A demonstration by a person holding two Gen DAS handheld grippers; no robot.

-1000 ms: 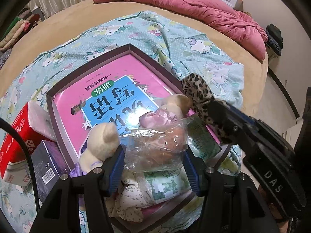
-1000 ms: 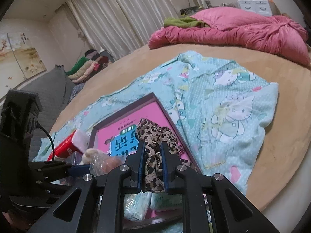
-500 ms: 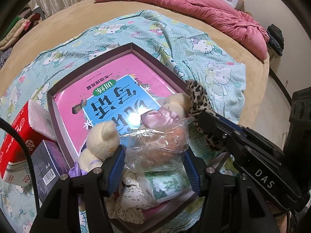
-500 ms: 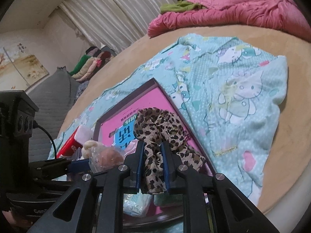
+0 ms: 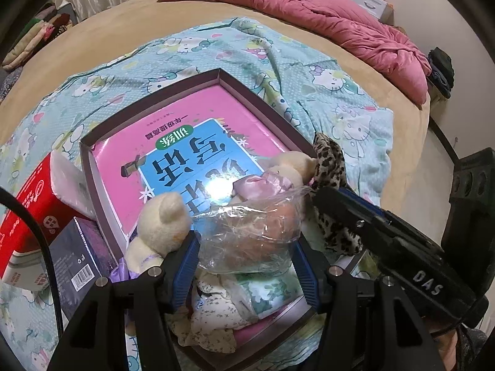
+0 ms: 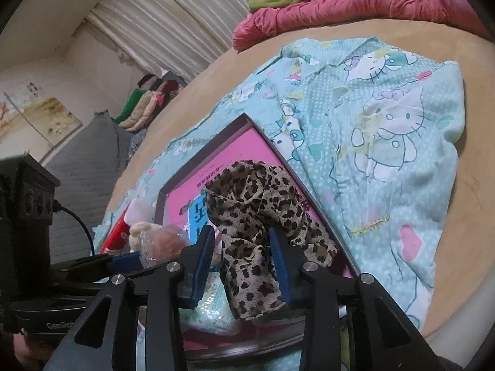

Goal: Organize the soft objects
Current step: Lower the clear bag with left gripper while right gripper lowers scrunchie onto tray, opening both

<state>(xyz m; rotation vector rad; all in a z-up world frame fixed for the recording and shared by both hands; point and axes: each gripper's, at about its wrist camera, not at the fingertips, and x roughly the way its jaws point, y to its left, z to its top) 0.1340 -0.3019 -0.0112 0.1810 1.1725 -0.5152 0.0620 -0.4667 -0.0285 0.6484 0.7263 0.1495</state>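
Right tool is opening around the leopard cloth over the box; left tool grips the bagged toy, unplaced.

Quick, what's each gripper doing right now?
Left gripper: closed on the clear plastic bag.
Right gripper: opening, leopard-print cloth between its pads, no longer pinched.

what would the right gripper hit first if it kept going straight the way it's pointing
Most likely the leopard-print cloth, which already lies bunched between the opening jaws of the right gripper. Just beyond it comes the pink book in the box, though depth is unclear.
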